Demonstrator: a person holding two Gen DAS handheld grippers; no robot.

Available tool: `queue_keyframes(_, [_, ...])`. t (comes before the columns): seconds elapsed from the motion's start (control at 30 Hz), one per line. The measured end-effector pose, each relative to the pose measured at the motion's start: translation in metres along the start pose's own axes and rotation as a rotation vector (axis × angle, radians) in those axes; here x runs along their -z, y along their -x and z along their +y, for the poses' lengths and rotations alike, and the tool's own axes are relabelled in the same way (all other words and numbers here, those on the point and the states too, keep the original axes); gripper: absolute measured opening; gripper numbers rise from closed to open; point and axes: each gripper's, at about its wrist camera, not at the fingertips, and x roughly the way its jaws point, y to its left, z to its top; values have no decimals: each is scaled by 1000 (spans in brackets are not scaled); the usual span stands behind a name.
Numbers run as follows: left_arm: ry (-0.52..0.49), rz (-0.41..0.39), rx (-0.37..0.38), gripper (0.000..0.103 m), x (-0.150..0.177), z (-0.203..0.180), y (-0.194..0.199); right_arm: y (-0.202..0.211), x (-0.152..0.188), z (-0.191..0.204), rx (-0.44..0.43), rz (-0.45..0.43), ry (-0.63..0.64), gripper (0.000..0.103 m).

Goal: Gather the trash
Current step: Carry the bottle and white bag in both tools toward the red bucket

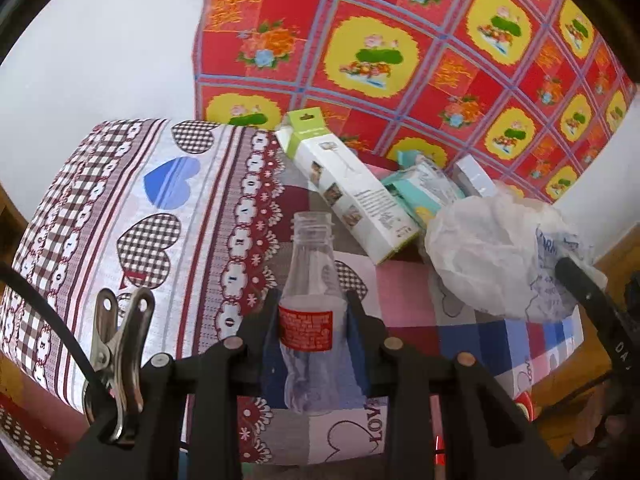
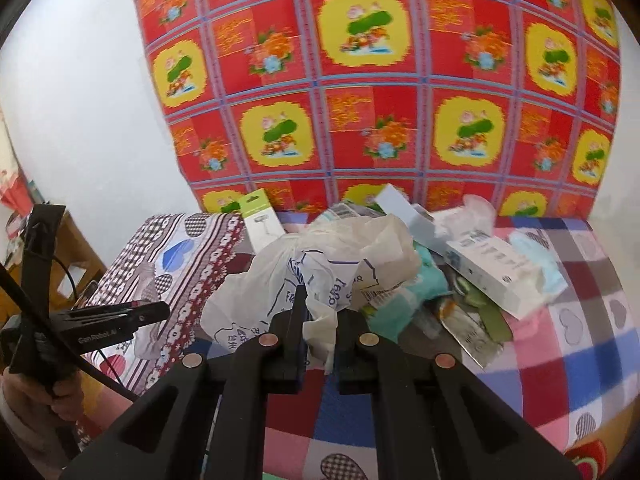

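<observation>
Red-labelled clear bottle [image 1: 310, 312] (white crumpled bag [image 2: 320, 272]) on patchwork-heart bedsheet [image 2: 560, 340].

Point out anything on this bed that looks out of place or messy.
Litter is heaped on the patchwork heart bedsheet: a crumpled white plastic bag, a long white-and-green carton, a white box and torn wrappers. The clear plastic bottle has no cap.

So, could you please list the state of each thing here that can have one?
Plastic bottle: uncapped, empty, gripped.
Left claw: shut on the bottle.
White plastic bag: crumpled, pinched at one edge.
Right claw: shut on the bag.
Green-topped box: closed, lying flat.
</observation>
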Motion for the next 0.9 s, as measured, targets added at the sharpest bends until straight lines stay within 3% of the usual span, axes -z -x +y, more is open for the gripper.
queue_keyframes(0.13, [-26,6,25,32,0,-9,0,7,8,-7,15,-8,-23,10])
queue_keyframes(0.3, [-45,2,120,32,0,-18,5,16,17,-12,31,-21,-43,10])
queue_keyframes(0.6, [-115,16,108,32,1,-28,6,27,34,-26,42,-40,-118,10])
queue_keyframes(0.9, [-210,44,109,32,3,-57,2,46,50,-40,112,-42,-151,10])
